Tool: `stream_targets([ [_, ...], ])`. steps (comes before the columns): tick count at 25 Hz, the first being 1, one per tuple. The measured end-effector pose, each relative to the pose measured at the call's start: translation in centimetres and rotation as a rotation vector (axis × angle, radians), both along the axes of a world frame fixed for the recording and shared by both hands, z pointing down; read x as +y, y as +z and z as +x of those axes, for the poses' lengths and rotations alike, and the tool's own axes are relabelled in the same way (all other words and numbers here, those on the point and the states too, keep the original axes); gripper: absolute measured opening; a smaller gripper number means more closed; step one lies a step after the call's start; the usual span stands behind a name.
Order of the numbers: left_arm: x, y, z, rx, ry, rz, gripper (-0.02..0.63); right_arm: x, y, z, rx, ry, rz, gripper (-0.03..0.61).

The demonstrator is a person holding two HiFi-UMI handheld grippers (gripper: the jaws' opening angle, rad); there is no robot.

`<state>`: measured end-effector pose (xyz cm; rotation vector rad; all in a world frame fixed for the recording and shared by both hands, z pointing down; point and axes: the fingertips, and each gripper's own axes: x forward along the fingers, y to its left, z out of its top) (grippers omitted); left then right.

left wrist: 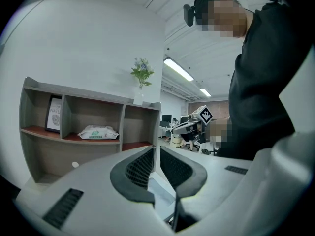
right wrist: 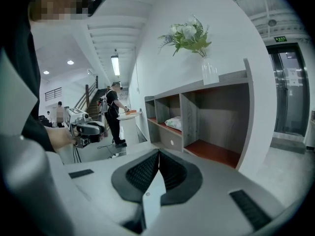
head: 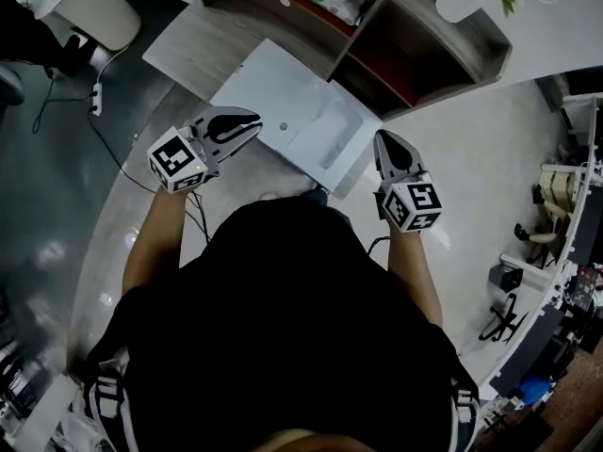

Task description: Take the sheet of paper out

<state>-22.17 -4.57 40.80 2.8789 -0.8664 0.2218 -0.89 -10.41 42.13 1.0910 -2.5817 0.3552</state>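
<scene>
My left gripper (head: 249, 125) and right gripper (head: 383, 142) are both closed and empty. The sheet of paper (head: 332, 132), if that pale panel is it, lies on the white unit (head: 264, 83) ahead, nearer my right.

framed print (left wrist: 54, 114) on the shelf (left wrist: 34, 131) reads "natu", rest unclear.

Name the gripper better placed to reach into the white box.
Left, probably: the left gripper reaches over the white box near its small round knob; the right gripper sits off its right corner. Both are shut and empty; no sheet shows.
</scene>
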Motion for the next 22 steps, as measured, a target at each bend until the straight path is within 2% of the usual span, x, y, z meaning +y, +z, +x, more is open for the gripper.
stream_targets([
  [11, -3.3, 2.1, 1.9, -0.004, -0.062, -0.069, 0.035, -4.1, 1.9, 2.3, -0.002, -0.04, -0.035, 0.012],
  [22, -7.0, 5.8, 4.6, -0.049, -0.041, -0.155, 0.035, -6.2, 4.9, 4.9, 0.011, -0.045, -0.098, 0.013],
])
